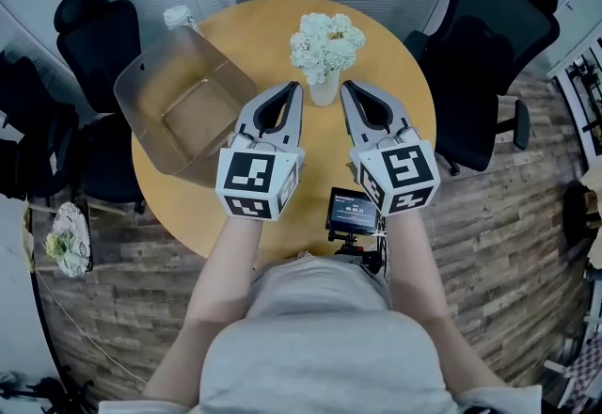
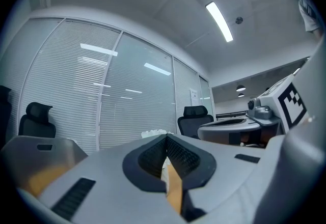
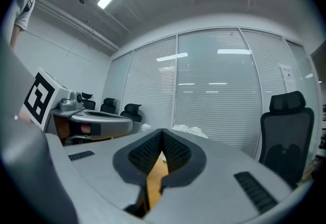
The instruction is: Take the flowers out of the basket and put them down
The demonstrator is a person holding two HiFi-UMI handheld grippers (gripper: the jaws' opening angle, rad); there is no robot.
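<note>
A bunch of white flowers (image 1: 325, 41) stands in a small white vase (image 1: 324, 88) on the round wooden table (image 1: 395, 92), outside the basket. The grey basket (image 1: 141, 75) sits to the left, tilted, and nothing shows inside it. My left gripper (image 1: 295, 86) and right gripper (image 1: 346, 85) hover side by side just in front of the vase, both shut and holding nothing. In the left gripper view the closed tips (image 2: 166, 137) point at the flowers (image 2: 153, 133). The right gripper view shows its tips (image 3: 162, 131) closed too, the flowers (image 3: 189, 129) just beyond.
A small camera with a lit screen (image 1: 353, 212) stands at the table's near edge. Black office chairs (image 1: 494, 55) stand round the table, one more at the far left (image 1: 89, 26). A white cup (image 1: 176, 18) sits behind the basket.
</note>
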